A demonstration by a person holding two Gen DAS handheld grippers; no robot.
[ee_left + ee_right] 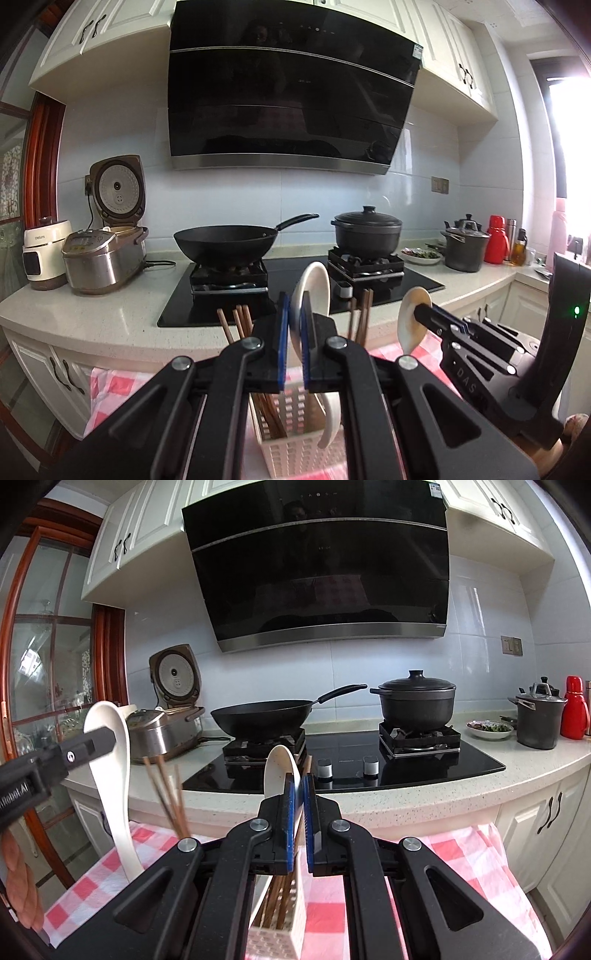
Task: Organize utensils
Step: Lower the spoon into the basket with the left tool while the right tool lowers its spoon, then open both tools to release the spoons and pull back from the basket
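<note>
Looking along the left gripper (294,317), its blue pads are clamped on a white ceramic spoon (312,291), bowl end standing up above the fingertips and the handle running down between them toward the white slotted utensil holder (295,443) just below. Wooden chopsticks (236,325) stand in that holder, fanned out to either side of the fingers. Off to the right, the right gripper (421,314) has its jaws pinched on a second white spoon (412,317), over the pink checked tablecloth (110,384). Behind, a black wok (225,242) and a lidded black pot (367,230) sit on the hob. Now the right wrist view: the right gripper (299,782) is closed tight on its white spoon (280,771), bowl upright above the pads, with the slotted holder (277,930) and brown chopsticks (166,794) directly underneath. At the left edge the left gripper (107,736) grips the other spoon (110,760), which hangs long and nearly vertical over the checked cloth (461,867).
</note>
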